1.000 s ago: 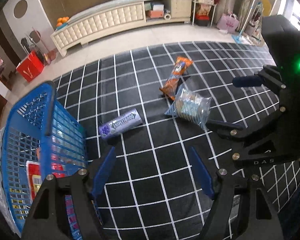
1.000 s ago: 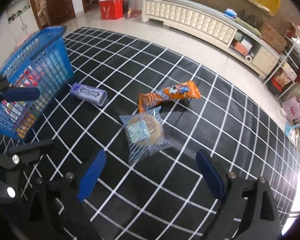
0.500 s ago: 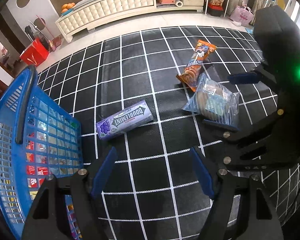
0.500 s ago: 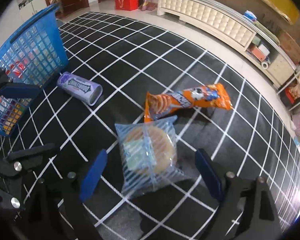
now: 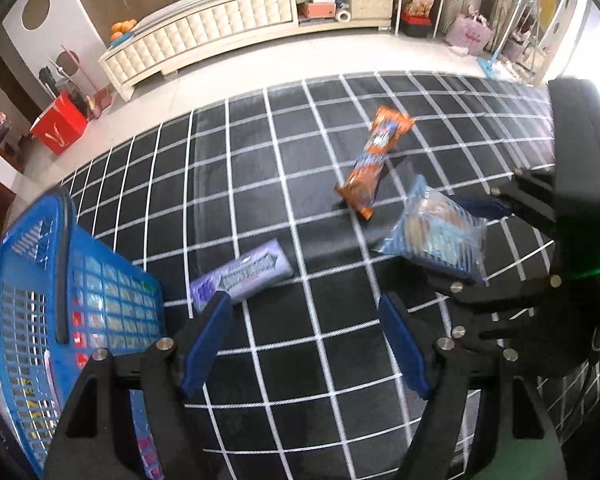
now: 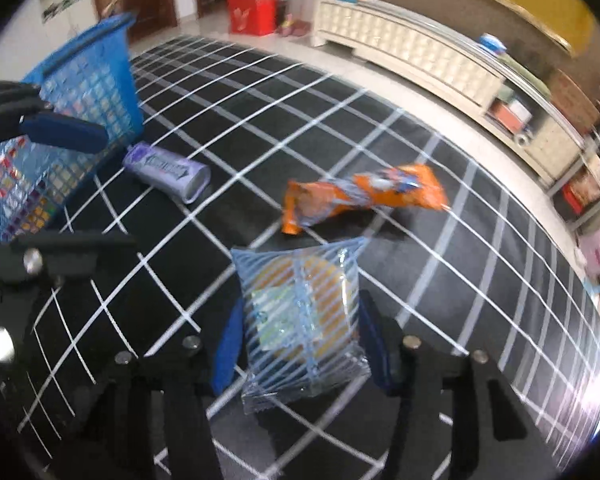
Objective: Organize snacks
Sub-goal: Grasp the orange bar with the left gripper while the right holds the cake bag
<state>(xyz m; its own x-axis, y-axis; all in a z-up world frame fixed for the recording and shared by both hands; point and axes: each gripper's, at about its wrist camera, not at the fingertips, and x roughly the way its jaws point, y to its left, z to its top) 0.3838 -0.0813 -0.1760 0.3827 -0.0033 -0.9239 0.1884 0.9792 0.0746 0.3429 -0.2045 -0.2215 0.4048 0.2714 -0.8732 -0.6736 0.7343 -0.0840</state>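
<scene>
Clamping the blue-striped pastry packet (image 6: 300, 320) between its two blue fingers (image 6: 228, 344), the right tool (image 6: 300, 344) held it just above the black, white-gridded rug (image 6: 420, 184); seen from the left wrist, the same packet (image 5: 434, 232) sat at the right with that tool's dark frame around it. The left tool (image 5: 306, 344) hung released, fingers spread wide over bare rug, grasping nothing. Just beyond its left finger lay the purple gum pack (image 5: 242, 276), near the blue basket (image 5: 40, 320) at the left, which held other packets. Farther off on the rug lay the orange snack bag (image 5: 374, 160), apart from the gum. A cream cabinet (image 5: 228, 28) stood along the far wall
</scene>
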